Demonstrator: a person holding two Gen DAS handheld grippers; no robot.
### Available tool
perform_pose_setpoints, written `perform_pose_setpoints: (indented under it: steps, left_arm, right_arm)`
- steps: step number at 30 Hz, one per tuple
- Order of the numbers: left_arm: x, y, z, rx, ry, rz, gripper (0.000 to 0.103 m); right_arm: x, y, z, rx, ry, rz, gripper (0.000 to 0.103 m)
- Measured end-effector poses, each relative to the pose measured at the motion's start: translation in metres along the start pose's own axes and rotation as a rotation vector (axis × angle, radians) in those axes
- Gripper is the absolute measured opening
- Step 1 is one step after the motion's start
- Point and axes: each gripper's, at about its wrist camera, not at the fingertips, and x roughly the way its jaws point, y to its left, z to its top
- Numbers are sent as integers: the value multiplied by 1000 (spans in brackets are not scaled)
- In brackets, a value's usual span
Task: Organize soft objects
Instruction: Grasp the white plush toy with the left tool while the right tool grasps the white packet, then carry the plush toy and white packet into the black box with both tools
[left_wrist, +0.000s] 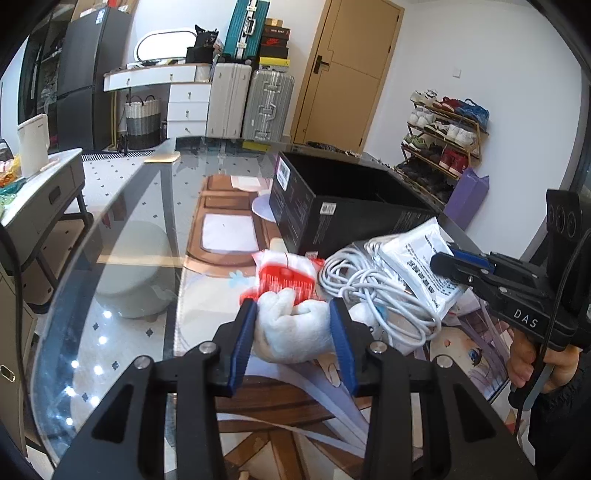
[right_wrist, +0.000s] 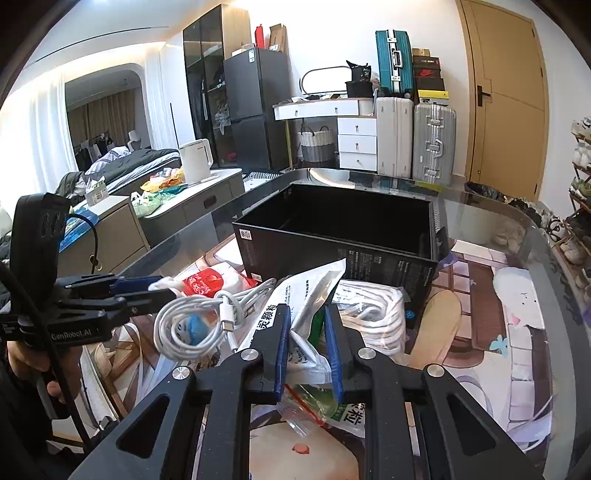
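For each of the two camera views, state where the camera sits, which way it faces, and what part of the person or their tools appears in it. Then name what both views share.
Left wrist: sits on the left gripper, looking forward along its fingers at the white cloth they clasp; the right gripper and the hand holding it show at right.
Right wrist: sits on the right gripper, facing the white packet between its fingers; the left gripper shows at left.
Shared: black box, coiled white cable, suitcases, door.
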Motion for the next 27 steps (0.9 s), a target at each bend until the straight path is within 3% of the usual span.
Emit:
perform_pose_setpoints:
  steps: [14,22,27]
  left_arm:
    - [-27,-22,20,100,-69,37,39]
    - [-30,-30,26,170,-83,159,39]
    - [-17,-15,26,138,-45,218,39]
  right_arm:
    - [-20,-5,0,15,-51,-21,19]
    - [-29,-10,2,25,-72,-38,19]
    - [-32,-13,2,28,-77,-46,19]
